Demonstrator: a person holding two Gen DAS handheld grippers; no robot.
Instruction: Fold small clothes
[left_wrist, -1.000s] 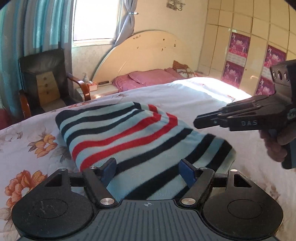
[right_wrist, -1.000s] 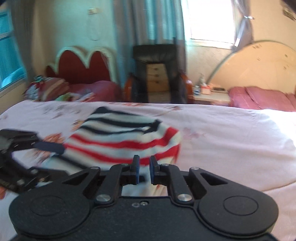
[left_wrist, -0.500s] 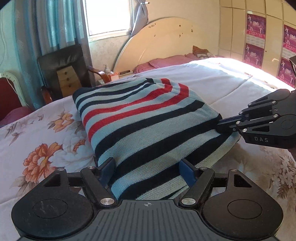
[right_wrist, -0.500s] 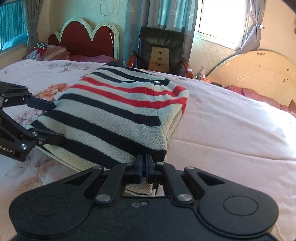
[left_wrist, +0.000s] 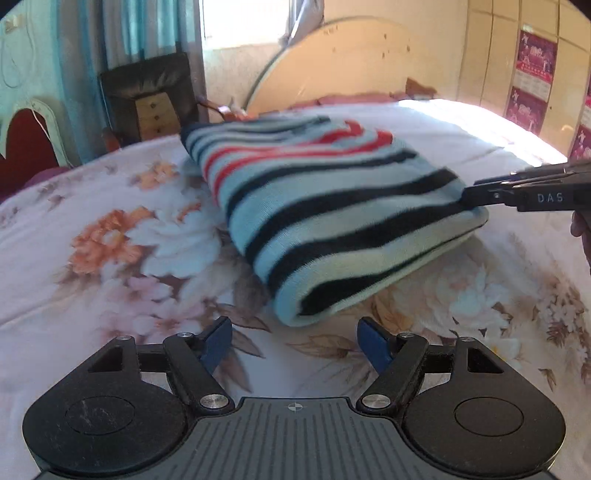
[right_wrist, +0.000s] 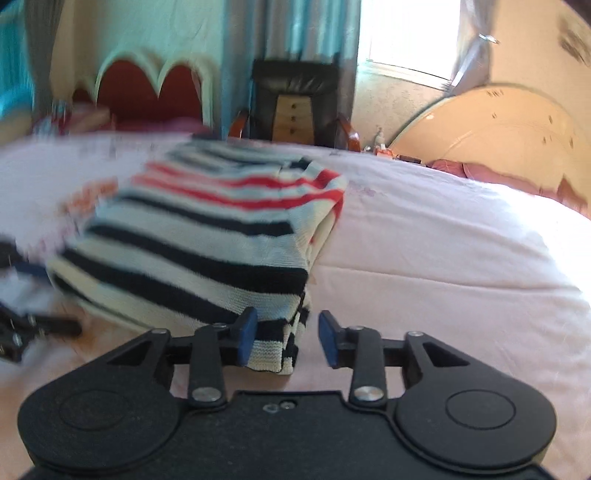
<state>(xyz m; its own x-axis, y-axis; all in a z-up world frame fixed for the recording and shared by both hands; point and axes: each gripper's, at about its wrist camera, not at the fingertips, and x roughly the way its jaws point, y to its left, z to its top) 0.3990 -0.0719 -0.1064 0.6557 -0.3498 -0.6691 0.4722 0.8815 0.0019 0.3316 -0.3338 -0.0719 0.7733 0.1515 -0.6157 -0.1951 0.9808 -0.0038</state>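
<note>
A folded striped knit garment (left_wrist: 325, 206), pale blue with navy and red stripes, lies flat on the bed. It also shows in the right wrist view (right_wrist: 207, 236). My left gripper (left_wrist: 295, 341) is open and empty, just short of the garment's near folded edge. My right gripper (right_wrist: 288, 338) is open, its jaws standing either side of the garment's near corner without pinching it. In the left wrist view the right gripper (left_wrist: 476, 194) shows side-on at the garment's right edge. The left gripper (right_wrist: 40, 295) shows blurred at the left of the right wrist view.
The bed has a floral sheet (left_wrist: 129, 258) on the left and a plain pink quilt (right_wrist: 443, 258) on the right. A black armchair (right_wrist: 295, 103), a curved headboard (left_wrist: 332, 62) and a second bed (right_wrist: 147, 88) stand beyond.
My right gripper has opened and let go of the garment's corner. My left gripper has pulled back, so the garment no longer lies between its fingers. The garment rests folded on the bed.
</note>
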